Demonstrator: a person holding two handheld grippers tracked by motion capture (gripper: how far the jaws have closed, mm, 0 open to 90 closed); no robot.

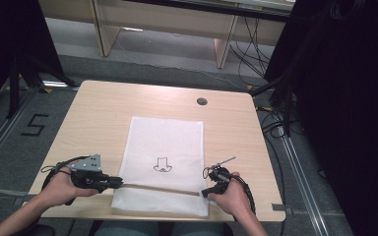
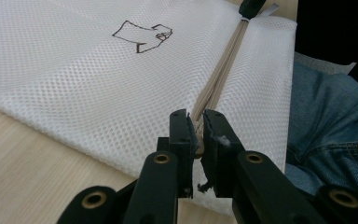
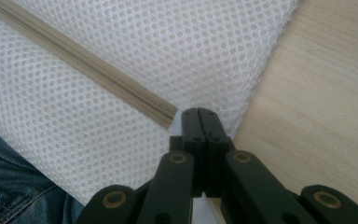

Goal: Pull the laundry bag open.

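Observation:
A white mesh bag (image 1: pixel 165 142) lies flat on the wooden table (image 1: pixel 93 118), with a small shirt outline (image 1: pixel 162 164) drawn on it. A beige zipper (image 1: pixel 160 189) runs across its near end. My left gripper (image 1: pixel 118 183) is shut on the zipper pull at the left end; in the left gripper view the jaws (image 2: pixel 196 126) pinch the beige piece where the zipper (image 2: pixel 219 79) starts. My right gripper (image 1: pixel 204 193) is shut on the bag at the zipper's right end; its tips (image 3: pixel 198 114) sit just past the zipper (image 3: pixel 88 65), near the bag's edge.
The bag's near edge hangs over the table's front edge above the person's jeans (image 2: pixel 335 121). A round cable hole (image 1: pixel 202 101) sits at the back of the table. Bare wood lies left and right of the bag. Black curtains and cables flank the table.

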